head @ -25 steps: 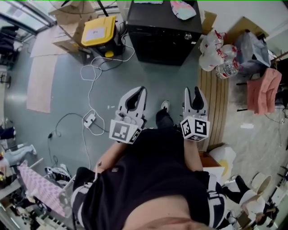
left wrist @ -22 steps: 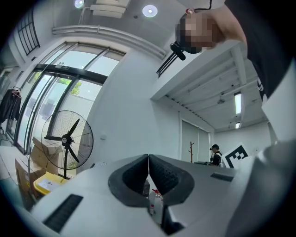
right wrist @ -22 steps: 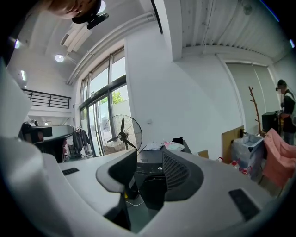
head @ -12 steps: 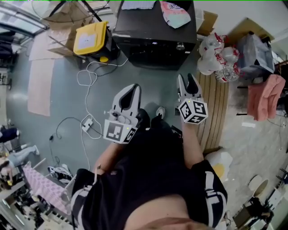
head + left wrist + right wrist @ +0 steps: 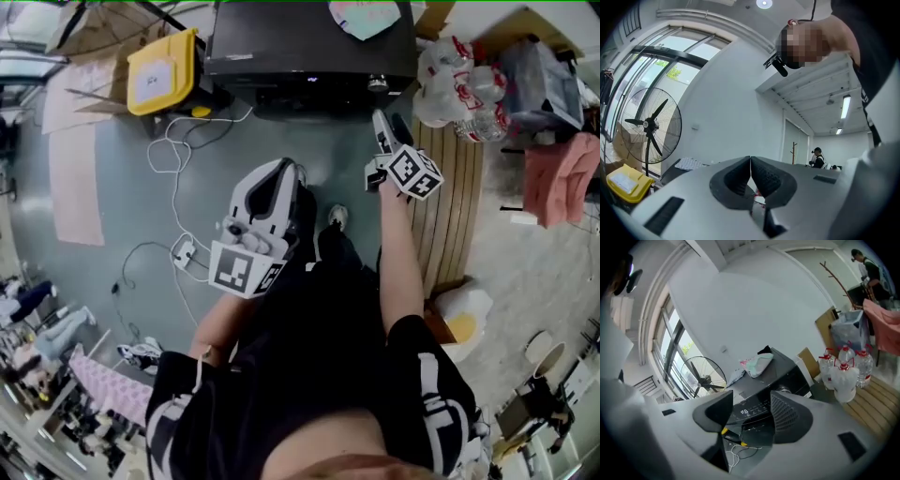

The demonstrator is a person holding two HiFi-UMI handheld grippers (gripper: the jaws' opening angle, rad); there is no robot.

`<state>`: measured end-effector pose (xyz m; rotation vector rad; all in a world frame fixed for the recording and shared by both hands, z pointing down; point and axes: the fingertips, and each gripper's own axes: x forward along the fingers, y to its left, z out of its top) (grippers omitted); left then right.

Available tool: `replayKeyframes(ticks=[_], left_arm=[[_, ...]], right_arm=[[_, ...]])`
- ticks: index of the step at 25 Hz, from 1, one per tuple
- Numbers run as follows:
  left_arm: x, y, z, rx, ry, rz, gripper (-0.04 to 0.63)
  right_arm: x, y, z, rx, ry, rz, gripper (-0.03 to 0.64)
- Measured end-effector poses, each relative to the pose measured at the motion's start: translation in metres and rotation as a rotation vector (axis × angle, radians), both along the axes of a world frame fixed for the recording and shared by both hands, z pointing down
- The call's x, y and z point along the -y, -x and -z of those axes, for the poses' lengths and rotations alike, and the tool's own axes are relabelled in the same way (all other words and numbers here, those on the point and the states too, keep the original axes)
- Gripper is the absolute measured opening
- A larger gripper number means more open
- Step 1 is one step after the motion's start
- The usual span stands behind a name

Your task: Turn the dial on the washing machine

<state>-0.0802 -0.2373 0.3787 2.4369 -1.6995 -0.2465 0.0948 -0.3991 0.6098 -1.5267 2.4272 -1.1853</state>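
Head view: black washing machine (image 5: 309,47) at the top of frame. Its dial (image 5: 378,83) sits at the right end of the front panel, near the front right corner. A pale cloth (image 5: 366,14) lies on the machine's top, toward the right edge. Right gripper (image 5: 387,122) points at the panel, just short of the dial and not touching it. Left gripper (image 5: 281,173) is held lower, well apart from the machine. Yellow box (image 5: 159,70) on the floor beside the machine's left side; water bottles (image 5: 459,84) beside its right.

Left gripper view: claw (image 5: 750,164) pressed together, nothing in it. Fan (image 5: 649,124) by the window.

Right gripper view: claw (image 5: 752,416) spread and opening, with nothing between the pads. The lit panel shows through the gap; dial (image 5: 782,389) just above the right pad.
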Motion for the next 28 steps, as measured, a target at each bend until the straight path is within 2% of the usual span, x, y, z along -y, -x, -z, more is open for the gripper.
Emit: replayKeyframes(ticks=[5, 10, 15, 19, 21, 23, 26, 27, 28], left_arm=[[0.045, 0.007, -0.039, 0.010, 0.013, -0.038, 0.023], [0.072, 0.005, -0.074, -0.017, 0.046, -0.061, 0.023], [0.088, 0.003, -0.102, -0.028, 0.078, -0.078, 0.023], [0.092, 0.004, -0.112, -0.025, 0.102, -0.076, 0.023], [0.094, 0.003, -0.113, -0.028, 0.103, -0.074, 0.023], [0.096, 0.001, -0.113, -0.025, 0.101, -0.074, 0.023], [0.101, 0.000, -0.117, -0.011, 0.116, -0.067, 0.023], [0.101, -0.001, -0.118, -0.009, 0.122, -0.066, 0.021], [0.102, -0.002, -0.119, -0.010, 0.127, -0.066, 0.023]], right_arm=[[0.054, 0.006, -0.083, 0.054, 0.091, -0.026, 0.292], [0.092, 0.002, -0.147, 0.125, 0.135, -0.057, 0.327], [0.122, -0.002, -0.172, 0.163, 0.118, -0.080, 0.336], [0.129, 0.007, -0.173, 0.144, 0.108, -0.041, 0.330], [0.128, 0.005, -0.172, 0.107, 0.100, -0.023, 0.302], [0.128, 0.005, -0.173, 0.016, 0.087, -0.012, 0.298], [0.128, 0.010, -0.173, -0.300, 0.013, 0.015, 0.296], [0.128, 0.012, -0.172, -0.371, -0.010, 0.024, 0.296], [0.128, 0.013, -0.172, -0.391, -0.022, 0.031, 0.298]])
